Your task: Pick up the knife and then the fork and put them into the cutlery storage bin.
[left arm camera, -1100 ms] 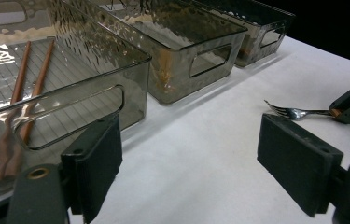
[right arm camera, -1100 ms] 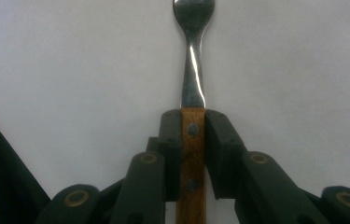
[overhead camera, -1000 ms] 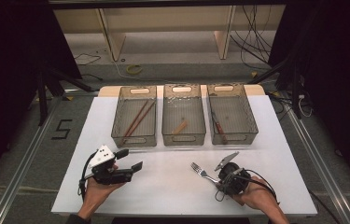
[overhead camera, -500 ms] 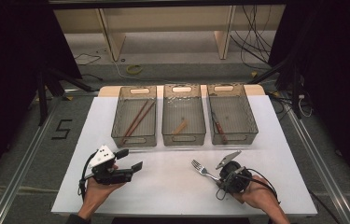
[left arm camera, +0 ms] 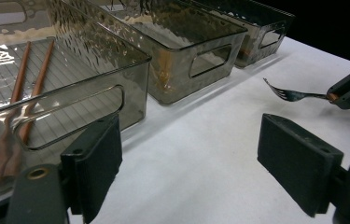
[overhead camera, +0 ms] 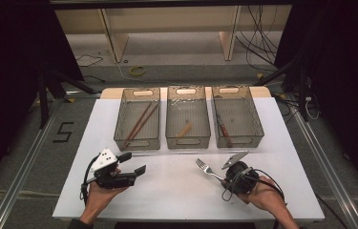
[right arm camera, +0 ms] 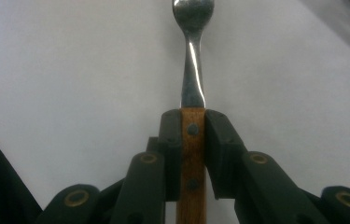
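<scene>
A metal fork [overhead camera: 206,169] with a wooden handle [right arm camera: 192,154] lies low over the white table, tines toward the bins. My right gripper [overhead camera: 225,179] is shut on that handle; its jaws press both sides of the wood [right arm camera: 192,126]. The left gripper view shows the fork [left arm camera: 294,95] at the far right. My left gripper [overhead camera: 132,163] rests at the front left of the table, open, with nothing between its pads [left arm camera: 97,163]. Three clear bins stand in a row: the left bin [overhead camera: 137,142] holds two wooden chopsticks [overhead camera: 139,124], [left arm camera: 21,98].
The middle bin [overhead camera: 188,140] holds a small wooden piece [overhead camera: 184,130]. The right bin [overhead camera: 257,125] holds a utensil with a reddish handle [overhead camera: 223,131]. The white table [overhead camera: 176,191] ends near the person's hands. Cables and shelf legs lie beyond the far edge.
</scene>
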Available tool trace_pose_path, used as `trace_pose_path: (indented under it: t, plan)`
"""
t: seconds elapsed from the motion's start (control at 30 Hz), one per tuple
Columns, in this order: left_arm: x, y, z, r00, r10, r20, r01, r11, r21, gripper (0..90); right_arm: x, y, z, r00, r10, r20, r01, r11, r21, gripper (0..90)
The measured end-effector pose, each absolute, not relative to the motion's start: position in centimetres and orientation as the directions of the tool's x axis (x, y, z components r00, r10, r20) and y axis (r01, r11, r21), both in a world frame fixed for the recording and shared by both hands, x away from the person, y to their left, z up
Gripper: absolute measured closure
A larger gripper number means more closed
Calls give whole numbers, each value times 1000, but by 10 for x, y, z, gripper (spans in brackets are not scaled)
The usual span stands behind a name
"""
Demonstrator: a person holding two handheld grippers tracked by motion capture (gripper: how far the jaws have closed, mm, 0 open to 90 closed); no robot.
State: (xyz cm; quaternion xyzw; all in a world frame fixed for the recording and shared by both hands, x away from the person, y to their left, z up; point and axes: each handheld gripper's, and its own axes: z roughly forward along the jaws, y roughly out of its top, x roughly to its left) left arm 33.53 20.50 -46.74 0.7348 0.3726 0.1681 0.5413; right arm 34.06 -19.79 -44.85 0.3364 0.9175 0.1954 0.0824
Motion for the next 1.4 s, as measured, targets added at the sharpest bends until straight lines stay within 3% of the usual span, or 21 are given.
trace_pose_path:
  t: [1.4]
  plan:
    - [335, 205, -468, 670, 727, -152, 355, -133, 925, 200, 380, -189, -416, -756, 655, -16, 555, 654, 514, 780]
